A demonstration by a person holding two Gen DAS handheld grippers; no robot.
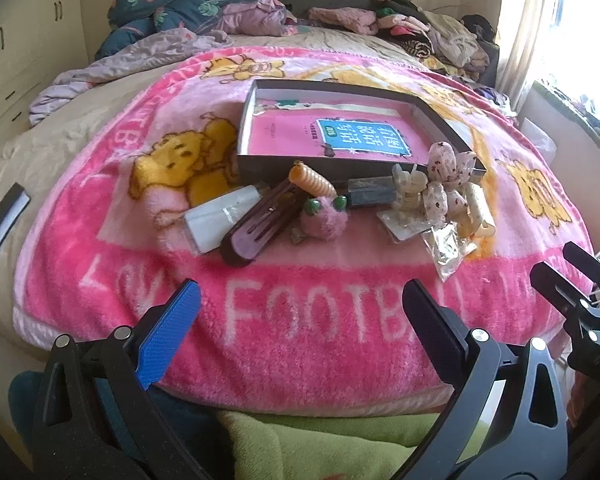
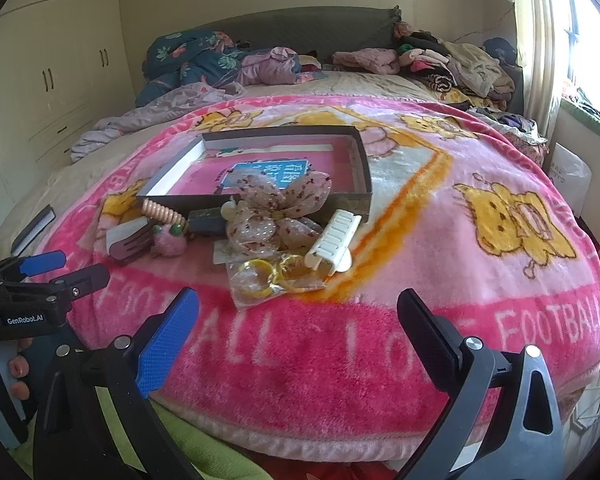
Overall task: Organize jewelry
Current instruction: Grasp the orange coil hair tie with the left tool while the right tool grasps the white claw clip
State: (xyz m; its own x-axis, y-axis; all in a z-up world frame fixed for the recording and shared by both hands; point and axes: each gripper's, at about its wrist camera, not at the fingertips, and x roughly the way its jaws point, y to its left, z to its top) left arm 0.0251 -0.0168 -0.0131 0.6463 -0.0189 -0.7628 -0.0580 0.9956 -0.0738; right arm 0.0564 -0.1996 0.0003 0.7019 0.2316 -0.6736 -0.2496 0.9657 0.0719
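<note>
Nothing was yet picked up: both the left claw (image 1: 300,312) and the right claw (image 2: 298,320) hung released and empty over the pink blanket (image 2: 420,148), the hair clips and bagged yellow rings (image 2: 268,276) heaped before the open box (image 2: 364,168), so the next move called for closing on one piece.

Blanket (image 2: 440,208) spread on bed. Box (image 2: 362,168) on blanket w/ book (image 1: 340,140) inside. Accessories clustered just before box front wall: comb (image 1: 256,224) left, pompom (image 1: 324,222) mid, bow clip (image 2: 276,204) right, bagged rings (image 2: 268,276) nearest front edge.
</note>
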